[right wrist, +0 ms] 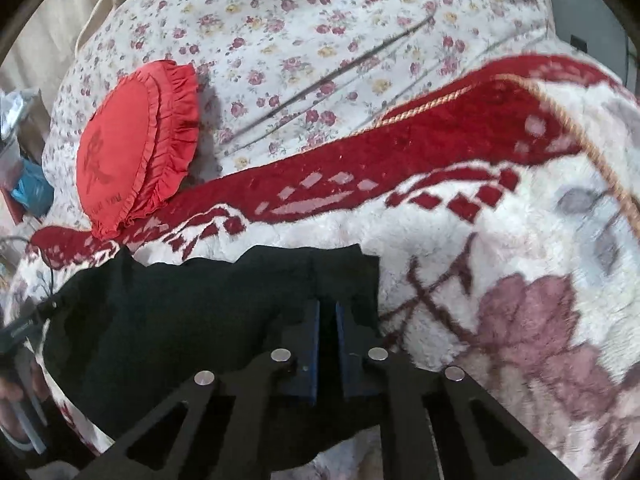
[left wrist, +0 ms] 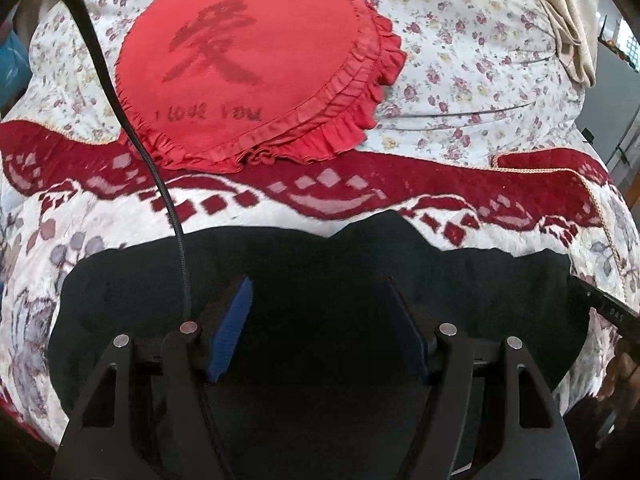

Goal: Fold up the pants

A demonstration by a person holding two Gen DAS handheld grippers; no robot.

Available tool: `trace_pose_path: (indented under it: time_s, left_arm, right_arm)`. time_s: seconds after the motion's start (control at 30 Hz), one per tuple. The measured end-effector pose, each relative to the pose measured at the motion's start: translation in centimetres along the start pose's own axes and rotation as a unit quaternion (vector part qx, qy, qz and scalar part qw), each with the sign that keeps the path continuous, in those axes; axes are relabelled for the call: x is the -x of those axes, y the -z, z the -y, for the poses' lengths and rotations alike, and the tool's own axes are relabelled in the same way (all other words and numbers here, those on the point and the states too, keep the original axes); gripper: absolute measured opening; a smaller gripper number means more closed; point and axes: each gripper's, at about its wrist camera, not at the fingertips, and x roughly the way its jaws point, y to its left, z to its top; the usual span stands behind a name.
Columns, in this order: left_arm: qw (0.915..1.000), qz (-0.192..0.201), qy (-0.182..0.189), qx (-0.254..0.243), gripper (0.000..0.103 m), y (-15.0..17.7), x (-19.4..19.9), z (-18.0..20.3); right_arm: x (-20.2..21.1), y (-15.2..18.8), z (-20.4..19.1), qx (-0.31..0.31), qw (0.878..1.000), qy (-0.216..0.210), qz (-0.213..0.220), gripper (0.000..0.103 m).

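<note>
Black pants [left wrist: 320,248] lie flat on a red-and-white plush blanket [left wrist: 256,208]. My left gripper [left wrist: 314,284] hovers over the middle of them, its blue pads wide apart with only flat cloth below. In the right wrist view the pants [right wrist: 180,312] fill the lower left. My right gripper [right wrist: 328,304] sits at their right-hand corner with its pads drawn together on a small raised fold of the black cloth. Part of the right gripper's body [left wrist: 608,312] shows at the left wrist view's right edge.
A red heart-shaped frilled pillow [left wrist: 256,60] [right wrist: 128,152] rests beyond the pants on a floral sheet [left wrist: 460,40]. A black cable [left wrist: 132,132] hangs across the left. The blanket's corded edge [right wrist: 560,112] runs at the right. Beige cloth [left wrist: 568,20] lies far right.
</note>
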Motion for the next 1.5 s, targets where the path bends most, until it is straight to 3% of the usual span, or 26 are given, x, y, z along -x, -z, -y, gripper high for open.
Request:
trace_pose_path:
  time_s: [0.1, 0.27, 0.33, 0.37, 0.4, 0.47, 0.5, 0.57, 0.7, 0.77, 0.97, 1.07, 1.13, 1.17, 1.2, 1.33, 1.37, 1.4, 1.43, 1.5]
  left_arm:
    - [1.0, 0.001, 0.002, -0.005, 0.068, -0.1, -0.3, 0.5]
    - [0.9999, -0.011, 0.009, 0.0, 0.068, -0.1, -1.1, 0.7]
    - [0.9999, -0.009, 0.01, -0.003, 0.068, 0.0, -1.0, 0.8]
    - [0.9999, -0.008, 0.011, -0.006, 0.068, 0.0, -0.9, 0.9]
    - [0.9999, -0.008, 0.013, -0.007, 0.068, -0.1, -0.9, 1.0]
    - [0.9998, -0.009, 0.017, -0.005, 0.068, -0.1, -0.9, 1.1]
    - [0.9998, -0.009, 0.018, -0.004, 0.068, -0.1, -0.9, 1.2]
    - [0.9997, -0.014, 0.02, -0.005, 0.068, -0.2, -1.2, 1.5]
    - [0.9994, -0.017, 0.025, -0.017, 0.068, -0.3, -1.6, 2.6]
    - [0.9992, -0.017, 0.026, -0.026, 0.068, -0.5, -1.9, 3.2]
    - [0.9985, -0.033, 0.022, -0.037, 0.068, -0.9, -4.3, 4.7]
    - [0.9977, -0.049, 0.018, -0.045, 0.068, -0.5, -5.3, 5.1]
    - [0.9979, -0.042, 0.02, -0.045, 0.068, -0.3, -5.0, 5.1]
    - [0.9979, -0.042, 0.021, -0.044, 0.068, -0.4, -5.0, 5.0]
    - [0.9979, -0.044, 0.022, -0.042, 0.068, -0.4, -5.1, 4.9]
    - [0.998, -0.047, 0.02, -0.039, 0.068, -0.4, -5.1, 5.0]
    - [0.9979, -0.047, 0.019, -0.04, 0.068, -0.4, -5.1, 5.1]
    - [0.9978, -0.048, 0.018, -0.041, 0.068, -0.4, -5.2, 5.2]
    - [0.9978, -0.049, 0.016, -0.042, 0.068, -0.4, -5.2, 5.3]
    - [0.9977, -0.048, 0.018, -0.044, 0.068, -0.5, -5.3, 5.6]
  right_arm:
    - [1.3, -0.1, 0.5, 0.013, 0.999, 0.04, 0.01, 0.004]
    - [1.3, 0.0, 1.1, -0.013, 1.0, 0.009, 0.01, 0.006]
    - [1.5, -0.1, 0.6, -0.012, 1.0, 0.0, 0.014, 0.033]
    - [1.6, -0.2, 0.3, -0.011, 1.0, -0.003, 0.018, 0.06]
    - [1.7, -0.3, 0.1, -0.01, 1.0, -0.006, 0.026, 0.064]
    - [1.3, -0.7, 0.0, -0.008, 1.0, 0.0, 0.027, 0.061]
    - [0.8, -1.0, 0.1, -0.009, 1.0, -0.006, 0.022, 0.049]
    - [-0.3, -1.3, 0.5, -0.02, 0.999, -0.021, 0.015, 0.037]
    - [-2.1, -1.5, 2.0, -0.057, 0.997, -0.053, 0.002, 0.0]
    - [-1.5, -1.5, 1.9, -0.048, 0.997, -0.054, 0.01, 0.0]
    - [-0.6, -1.7, 2.5, -0.026, 0.999, 0.044, 0.017, 0.0]
    - [0.0, -1.5, 3.0, -0.054, 0.998, -0.011, 0.033, 0.001]
    - [0.6, -1.3, 2.6, -0.05, 0.998, -0.026, 0.036, 0.017]
    - [0.6, -1.3, 2.3, -0.045, 0.998, -0.028, 0.031, 0.044]
    - [0.4, -1.3, 2.2, -0.042, 0.998, -0.034, 0.03, 0.054]
    - [-1.3, -1.6, 1.8, -0.033, 0.998, -0.05, 0.01, 0.049]
    - [-1.9, -1.6, 1.8, -0.036, 0.997, -0.062, 0.005, 0.038]
    - [-2.4, -1.7, 1.8, -0.038, 0.997, -0.069, 0.0, 0.019]
    - [-2.8, -1.7, 1.8, -0.036, 0.997, -0.072, -0.003, 0.009]
    - [-2.4, -1.7, 1.4, -0.023, 0.997, -0.067, 0.005, 0.006]
